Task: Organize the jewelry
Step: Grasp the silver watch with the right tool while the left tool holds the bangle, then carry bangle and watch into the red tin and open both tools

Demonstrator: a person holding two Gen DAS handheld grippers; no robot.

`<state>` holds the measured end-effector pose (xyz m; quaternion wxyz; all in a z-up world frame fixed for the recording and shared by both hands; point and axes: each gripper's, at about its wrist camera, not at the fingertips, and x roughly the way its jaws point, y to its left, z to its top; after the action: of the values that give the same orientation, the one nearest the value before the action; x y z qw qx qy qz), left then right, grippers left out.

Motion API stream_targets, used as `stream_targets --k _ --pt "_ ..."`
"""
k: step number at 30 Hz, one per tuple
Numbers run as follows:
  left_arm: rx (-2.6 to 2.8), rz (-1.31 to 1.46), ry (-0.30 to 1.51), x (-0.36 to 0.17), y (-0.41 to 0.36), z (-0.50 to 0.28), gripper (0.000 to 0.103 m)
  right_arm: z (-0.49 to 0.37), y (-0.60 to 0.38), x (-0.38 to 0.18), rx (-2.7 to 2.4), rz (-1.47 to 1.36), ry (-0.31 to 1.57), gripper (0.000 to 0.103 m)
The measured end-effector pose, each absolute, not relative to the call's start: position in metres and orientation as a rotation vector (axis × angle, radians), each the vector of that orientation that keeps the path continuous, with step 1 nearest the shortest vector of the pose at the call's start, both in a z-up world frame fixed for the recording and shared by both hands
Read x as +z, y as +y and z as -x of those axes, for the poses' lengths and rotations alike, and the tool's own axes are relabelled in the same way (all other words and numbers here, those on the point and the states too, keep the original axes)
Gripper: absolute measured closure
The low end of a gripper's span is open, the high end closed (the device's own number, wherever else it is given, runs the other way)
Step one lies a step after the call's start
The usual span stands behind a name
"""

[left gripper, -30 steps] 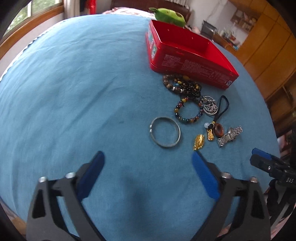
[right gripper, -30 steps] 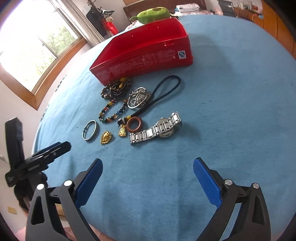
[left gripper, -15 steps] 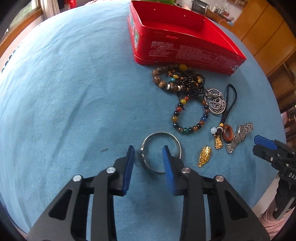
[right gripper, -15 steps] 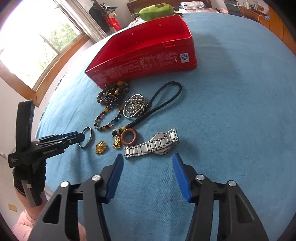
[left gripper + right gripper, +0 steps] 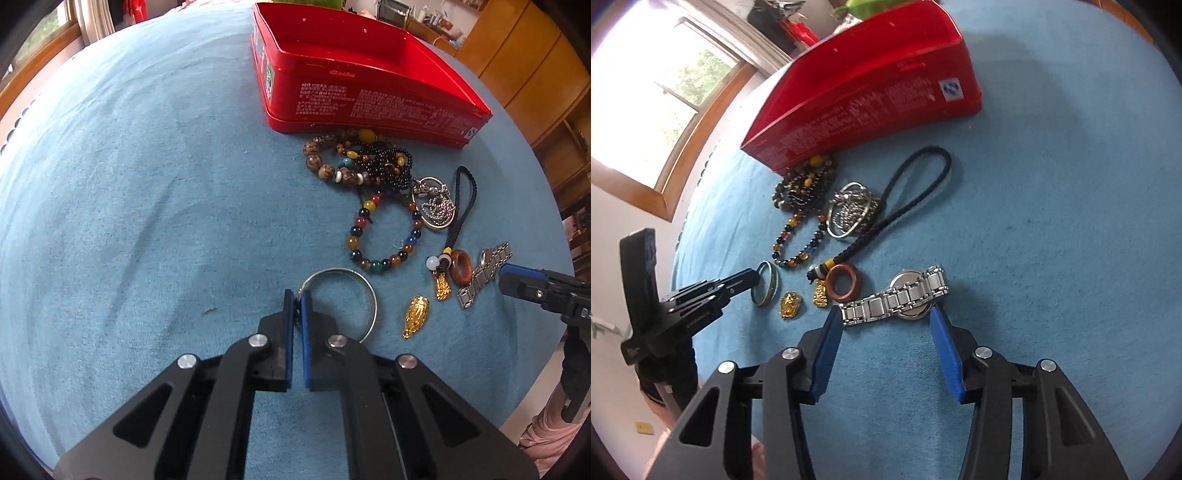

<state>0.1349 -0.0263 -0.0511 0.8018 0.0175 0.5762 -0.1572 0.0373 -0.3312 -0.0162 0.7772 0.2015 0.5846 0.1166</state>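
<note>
My left gripper point(image 5: 296, 293) is shut on the left rim of a silver bangle point(image 5: 371, 302) that lies on the blue cloth. In the right wrist view the left gripper point(image 5: 753, 275) pinches the bangle point(image 5: 772, 288) at the left. My right gripper point(image 5: 885, 314) is closing around a silver watch point(image 5: 894, 299), its blue pad tips touching the band end and the case. The watch point(image 5: 487, 266) still rests flat. A red tin point(image 5: 369, 99), open on top, stands behind the jewelry.
Between the tin and the grippers lie a coloured bead bracelet point(image 5: 354, 230), dark bead strands point(image 5: 380, 162), a silver chain ring point(image 5: 436, 206), a black cord charm point(image 5: 465, 206) and a gold pendant point(image 5: 415, 317). The table edge runs close on the right, with wooden cabinets point(image 5: 535, 74) beyond.
The left gripper moved forward to the bangle and shut on its rim. The right gripper came down to the watch and its jaws narrowed around it.
</note>
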Motion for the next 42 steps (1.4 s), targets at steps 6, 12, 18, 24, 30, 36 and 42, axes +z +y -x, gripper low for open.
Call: stream_targets --k 6,12,18,24,30,36,42 --pt "-0.342 -0.035 1.23 -0.048 -0.023 -0.131 0.101 -0.047 -0.337 -0.021 0.209 -0.465 1.279 0.057" --pt "-0.352 -0.031 1.226 -0.048 -0.025 -0.131 0.101 -0.054 -0.334 -0.022 0.171 -0.437 1.281 0.066" --pt "-0.361 -0.024 1.222 -0.049 -0.027 -0.131 0.101 -0.067 -0.332 -0.022 0.16 -0.411 1.28 0.067" --pt "-0.367 -0.017 1.221 -0.051 -0.029 -0.13 0.101 -0.079 -0.315 -0.018 0.142 -0.285 1.259 0.072" --pt "-0.369 -0.008 1.218 -0.052 -0.022 -0.127 0.101 -0.081 -0.315 -0.016 0.149 -0.258 1.217 0.086" --pt "-0.367 0.004 1.194 -0.042 -0.014 -0.123 0.101 -0.067 -0.332 0.007 0.206 -0.306 1.157 0.086" --pt "-0.382 0.016 1.142 -0.019 -0.016 -0.12 0.101 -0.047 -0.339 0.046 0.241 -0.288 1.045 0.086"
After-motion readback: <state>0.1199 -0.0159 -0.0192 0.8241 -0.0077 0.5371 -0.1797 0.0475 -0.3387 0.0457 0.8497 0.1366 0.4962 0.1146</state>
